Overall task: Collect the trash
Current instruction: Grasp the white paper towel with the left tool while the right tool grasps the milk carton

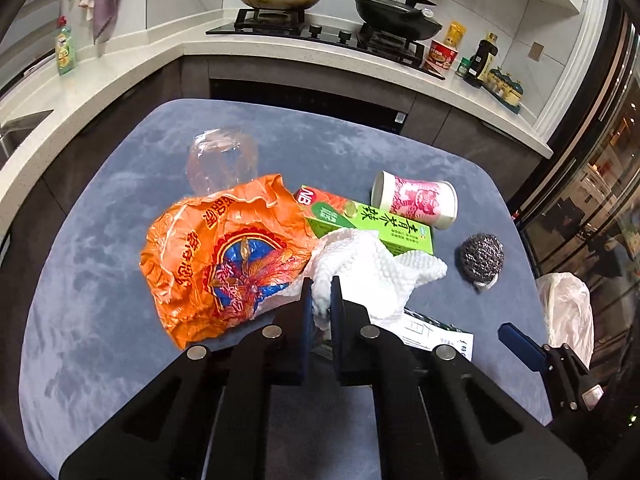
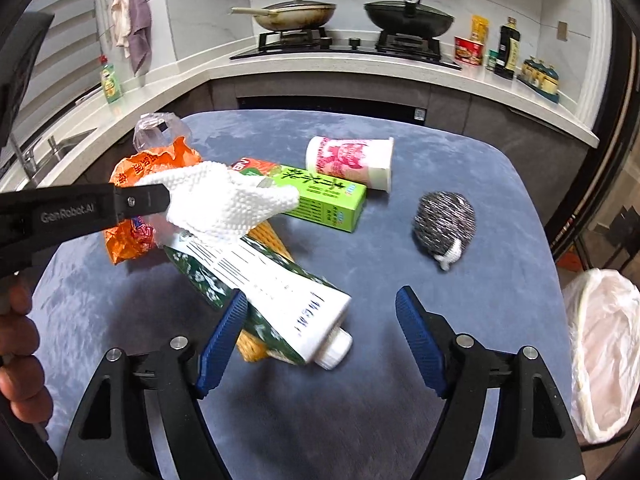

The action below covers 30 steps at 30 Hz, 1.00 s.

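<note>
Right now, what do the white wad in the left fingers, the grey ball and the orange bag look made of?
White wad: likely embossed paper towel, matte, dimpled all over.
Grey ball: looks like a steel-wire scourer, shiny tangled coils.
Orange bag: thin plastic film, glossy, finely crinkled.

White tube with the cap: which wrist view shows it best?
The right wrist view: the white tube lies whole in front, cap toward the camera, beside the open right claw. The left wrist view catches only a printed corner, behind the left claw.
</note>
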Available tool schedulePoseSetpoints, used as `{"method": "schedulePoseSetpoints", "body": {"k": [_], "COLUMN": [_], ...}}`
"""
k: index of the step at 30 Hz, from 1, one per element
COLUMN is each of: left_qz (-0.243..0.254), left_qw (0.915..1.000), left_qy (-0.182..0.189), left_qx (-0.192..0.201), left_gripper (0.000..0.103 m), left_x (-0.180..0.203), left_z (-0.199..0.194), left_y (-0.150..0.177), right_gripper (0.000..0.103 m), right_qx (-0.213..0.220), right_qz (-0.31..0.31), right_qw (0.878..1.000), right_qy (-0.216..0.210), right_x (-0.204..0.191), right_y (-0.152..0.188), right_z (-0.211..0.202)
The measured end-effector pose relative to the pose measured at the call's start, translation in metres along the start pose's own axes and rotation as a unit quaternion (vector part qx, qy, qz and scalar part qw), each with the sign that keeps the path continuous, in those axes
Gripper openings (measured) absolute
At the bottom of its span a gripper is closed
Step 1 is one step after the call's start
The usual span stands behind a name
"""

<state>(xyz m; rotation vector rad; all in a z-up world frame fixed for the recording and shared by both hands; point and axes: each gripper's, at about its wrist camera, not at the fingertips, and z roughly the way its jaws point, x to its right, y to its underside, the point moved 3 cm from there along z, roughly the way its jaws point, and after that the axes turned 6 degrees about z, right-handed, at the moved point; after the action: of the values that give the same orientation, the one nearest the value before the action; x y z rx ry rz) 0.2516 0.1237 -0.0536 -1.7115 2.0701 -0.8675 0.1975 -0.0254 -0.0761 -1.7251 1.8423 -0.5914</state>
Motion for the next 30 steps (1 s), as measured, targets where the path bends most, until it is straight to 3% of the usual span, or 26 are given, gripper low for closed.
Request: {"method": "schedulePoseSetpoints", "body": {"k": [7,14,19,27,30], "left_qz": [0.013,0.017,0.022,0.041,0.053], "left_qw": [0.9997,0.9996,0.9996,0.9991,0.9985], "left_qy": [-0.022,-0.02,-0.018,-0.011,-0.005], "left_qx": [0.001,-0.006,-0.009,0.004,0.014], "left_gripper": [0.007,0.007,0.007,0.007,0.007], "left_x": [-0.004,-0.002,0.002,0.024,0.041], "left_z": [0.006,0.014,0.015,-0.002,-0.013], "left_y": [-0.008,-0.01,-0.009,-0.008,-0.008], "right_gripper": [0.084,0.083,0.075,0.057,0.057], "right_qx": [-0.005,-0.04,-0.054,-0.034,-0.02], "right_qz": [-0.042,-0.088,-0.081,-0.055,-0.03], "right_qw": [0.999,0.994,0.993,0.997,0.999], "right_qy": [-0.03,-0.052,-0.066,-0.039,-0.024], "right_x": [-0.014,-0.022,-0.022,-0.005,0.013], "right_y": [-0.008,-0.014,-0.008,0.004,0.008], "right_z": [0.016,0.035,0.039,0.009,-0.009]}}
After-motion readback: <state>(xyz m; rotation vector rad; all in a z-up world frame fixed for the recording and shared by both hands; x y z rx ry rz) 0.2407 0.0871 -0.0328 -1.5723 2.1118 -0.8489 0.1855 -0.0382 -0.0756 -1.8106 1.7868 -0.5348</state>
